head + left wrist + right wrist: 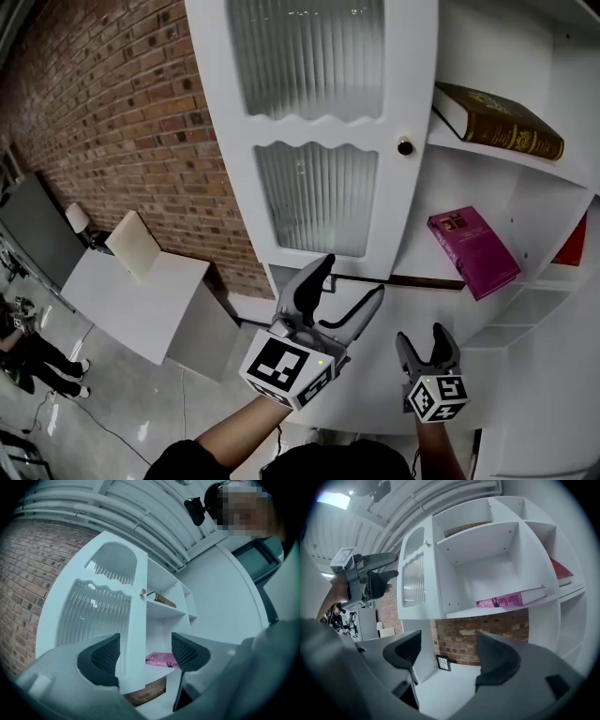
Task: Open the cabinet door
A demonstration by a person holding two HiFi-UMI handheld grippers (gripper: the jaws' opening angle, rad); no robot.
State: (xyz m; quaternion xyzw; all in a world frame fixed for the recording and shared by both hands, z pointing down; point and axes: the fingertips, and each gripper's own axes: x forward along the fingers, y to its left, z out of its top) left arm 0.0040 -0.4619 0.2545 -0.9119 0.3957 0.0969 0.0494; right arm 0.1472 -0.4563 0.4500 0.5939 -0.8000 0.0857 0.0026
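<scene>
Cabinet door (403,216) stands swung well clear of its shelves. The left gripper (349,281) is below the door's knob (405,146), jaws spread with the free edge between them — better a steady nudge than a pinch. The right gripper (427,339) hangs lower right of the door, spread and empty.

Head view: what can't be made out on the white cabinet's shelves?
Red book: mostly hidden behind a white shelf divider.
Thick brown hardcover book: gilt spine lettering too small.
Lower compartments: partly covered by the right gripper, cut by the bottom edge.
</scene>
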